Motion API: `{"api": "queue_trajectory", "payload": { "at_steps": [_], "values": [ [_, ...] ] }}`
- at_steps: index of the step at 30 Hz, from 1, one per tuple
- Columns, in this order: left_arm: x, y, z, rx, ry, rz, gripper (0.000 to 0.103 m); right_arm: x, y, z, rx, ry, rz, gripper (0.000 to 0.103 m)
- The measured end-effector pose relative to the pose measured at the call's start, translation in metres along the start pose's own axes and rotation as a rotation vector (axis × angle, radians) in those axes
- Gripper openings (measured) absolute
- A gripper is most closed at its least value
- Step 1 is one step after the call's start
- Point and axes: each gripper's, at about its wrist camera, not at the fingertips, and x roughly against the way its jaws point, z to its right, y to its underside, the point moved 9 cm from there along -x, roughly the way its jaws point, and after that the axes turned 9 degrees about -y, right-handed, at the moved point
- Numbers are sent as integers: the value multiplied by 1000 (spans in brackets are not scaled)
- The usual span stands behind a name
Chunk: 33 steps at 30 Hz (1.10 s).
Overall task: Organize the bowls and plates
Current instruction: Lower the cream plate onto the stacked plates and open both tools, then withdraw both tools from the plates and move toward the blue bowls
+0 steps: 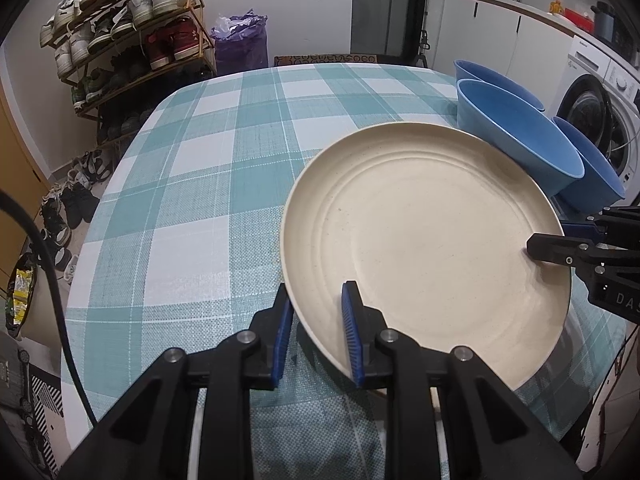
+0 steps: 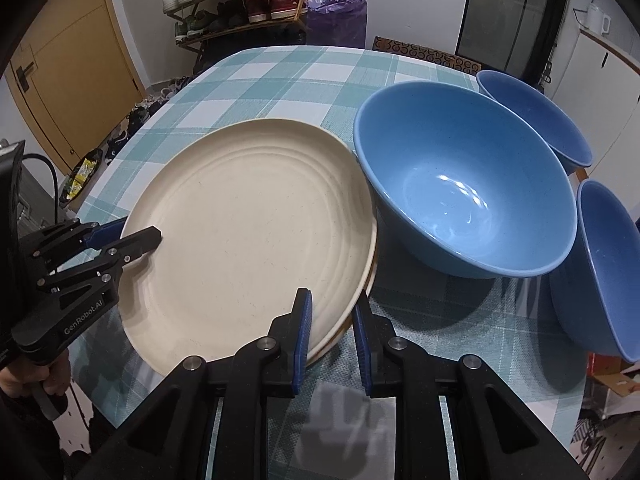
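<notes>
A cream plate (image 1: 420,240) hangs a little above the checked tablecloth (image 1: 192,168), tilted. My left gripper (image 1: 316,292) is shut on its near left rim, one blue pad above and one below. My right gripper (image 1: 560,236) is shut on the opposite rim. In the right wrist view the cream plate (image 2: 248,232) shows a second rim just under it at its right edge, and my right gripper (image 2: 331,300) clamps that edge while my left gripper (image 2: 128,234) pinches the far left rim. Three blue bowls (image 2: 464,184) (image 2: 532,116) (image 2: 608,268) stand right of the plate, the nearest touching its rim.
The blue bowls (image 1: 520,140) crowd the table's right side by a washing machine (image 1: 600,120). A shoe rack (image 1: 128,28) and purple bag (image 1: 240,44) stand beyond the far edge. A black cable (image 1: 52,264) hangs at the left. The cloth left of the plate is bare.
</notes>
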Motion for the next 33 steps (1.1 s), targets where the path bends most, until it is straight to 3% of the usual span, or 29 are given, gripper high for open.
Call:
{"api": "queue_trajectory", "payload": {
  "at_steps": [7, 26, 30, 33],
  "values": [
    [-4, 3, 1, -25, -30, 6, 25, -4, 2, 5, 48, 85, -12, 21],
    [-5, 2, -3, -13, -21, -11, 31, -6, 4, 8, 28, 27, -6, 27],
    [2, 1, -7, 2, -12, -6, 38, 0, 1, 8, 17, 7, 11, 34],
    [11, -2, -9, 6, -5, 7, 46, 6, -2, 3, 15, -20, 27, 46]
  ]
}}
